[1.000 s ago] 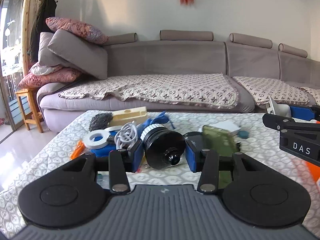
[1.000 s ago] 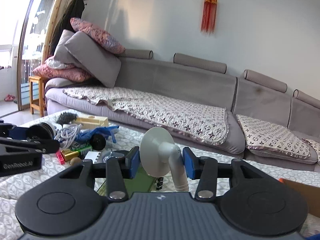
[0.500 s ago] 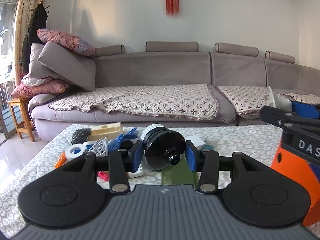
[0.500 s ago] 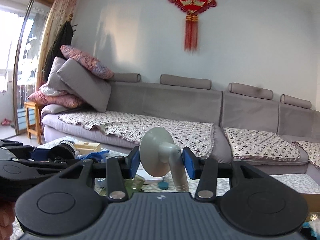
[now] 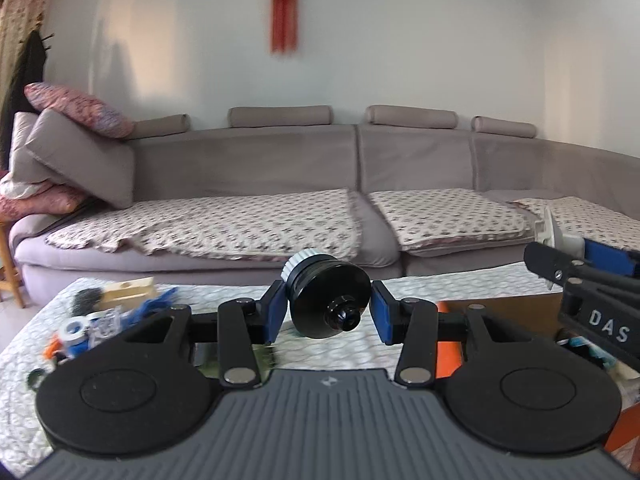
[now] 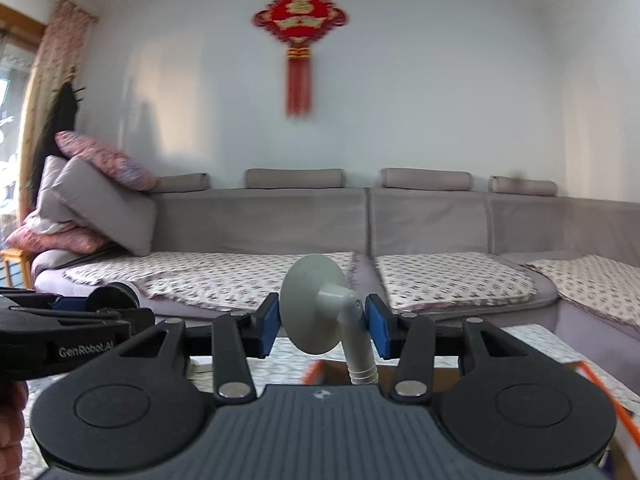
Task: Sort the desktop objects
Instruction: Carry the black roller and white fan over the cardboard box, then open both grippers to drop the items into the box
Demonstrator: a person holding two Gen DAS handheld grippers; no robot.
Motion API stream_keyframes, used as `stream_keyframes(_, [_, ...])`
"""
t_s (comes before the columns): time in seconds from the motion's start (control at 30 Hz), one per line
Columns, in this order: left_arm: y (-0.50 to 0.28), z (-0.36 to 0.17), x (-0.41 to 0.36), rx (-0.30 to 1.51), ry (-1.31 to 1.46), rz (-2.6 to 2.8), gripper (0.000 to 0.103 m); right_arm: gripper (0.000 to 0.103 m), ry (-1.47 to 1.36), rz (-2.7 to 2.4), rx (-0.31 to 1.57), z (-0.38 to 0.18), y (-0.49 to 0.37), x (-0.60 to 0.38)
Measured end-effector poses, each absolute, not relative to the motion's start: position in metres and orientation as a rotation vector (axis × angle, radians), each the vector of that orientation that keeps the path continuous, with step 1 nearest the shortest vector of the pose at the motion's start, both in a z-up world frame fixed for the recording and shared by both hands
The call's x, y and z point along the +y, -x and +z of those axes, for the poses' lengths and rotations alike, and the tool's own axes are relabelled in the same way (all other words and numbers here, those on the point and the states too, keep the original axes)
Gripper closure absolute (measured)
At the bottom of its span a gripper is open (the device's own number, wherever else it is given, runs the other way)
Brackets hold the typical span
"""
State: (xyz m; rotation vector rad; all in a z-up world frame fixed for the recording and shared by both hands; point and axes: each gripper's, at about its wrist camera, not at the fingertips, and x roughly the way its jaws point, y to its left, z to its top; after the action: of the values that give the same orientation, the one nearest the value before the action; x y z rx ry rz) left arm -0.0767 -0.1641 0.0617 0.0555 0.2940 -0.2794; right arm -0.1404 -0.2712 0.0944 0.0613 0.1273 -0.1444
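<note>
Left wrist view: the left gripper (image 5: pixel 327 307) pinches a glossy black round lens (image 5: pixel 329 300) (ribbed white ring) above the patterned table (image 5: pixel 24 364); the right gripper (image 6: pixel 323 321) clamps a smooth grey suction hook (image 6: pixel 316 310)

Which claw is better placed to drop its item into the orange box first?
Probably the right claw. Its grey suction cup already hangs just above the orange box edge. The left claw, gripping the black lens, sees that box further off to its right.
</note>
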Motion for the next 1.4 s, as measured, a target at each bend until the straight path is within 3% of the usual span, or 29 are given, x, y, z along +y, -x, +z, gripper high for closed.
stream_keyframes(0.7, [0.044, 0.050, -0.233, 0.351, -0.126, -0.435, 0.060, 0.059, -0.187, -0.317, 0.215, 0.064, 0.122, -0.336])
stream_keyframes(0.73, [0.043, 0.049, -0.236, 0.352, -0.133, -0.439, 0.062, 0.059, -0.190, -0.317, 0.217, 0.064, 0.122, -0.336])
stream_keyframes(0.77, [0.042, 0.048, -0.237, 0.359, -0.141, -0.441, 0.081, 0.059, -0.189, -0.317, 0.219, 0.064, 0.122, -0.335])
stream_keyframes(0.8, [0.040, 0.048, -0.240, 0.375, -0.145, -0.443, 0.090, 0.059, -0.190, -0.318, 0.223, 0.064, 0.120, -0.334])
stream_keyframes(0.97, [0.037, 0.042, -0.243, 0.428, -0.157, -0.459, 0.087, 0.059, -0.204, -0.330, 0.255, 0.058, 0.119, -0.337])
stream_keyframes(1.03, [0.042, 0.041, -0.243, 0.422, -0.158, -0.470, 0.079, 0.059, -0.205, -0.337, 0.265, 0.057, 0.120, -0.337])
stream_keyframes(1.07, [0.044, 0.040, -0.241, 0.419, -0.156, -0.470, 0.064, 0.059, -0.208, -0.340, 0.266, 0.056, 0.121, -0.336])
stream_keyframes(1.2, [0.052, 0.041, -0.241, 0.398, -0.151, -0.447, 0.043, 0.057, -0.207, -0.370, 0.266, 0.052, 0.123, -0.338])
stream_keyframes(1.27, [0.055, 0.043, -0.238, 0.385, -0.149, -0.446, 0.038, 0.048, -0.208, -0.390, 0.263, 0.051, 0.125, -0.340])
stream_keyframes(1.3, [0.054, 0.044, -0.238, 0.382, -0.145, -0.440, 0.032, 0.038, -0.213, -0.402, 0.255, 0.051, 0.127, -0.341])
stream_keyframes(1.4, [0.051, 0.047, -0.236, 0.380, -0.123, -0.427, 0.017, 0.024, -0.228, -0.422, 0.236, 0.051, 0.130, -0.344])
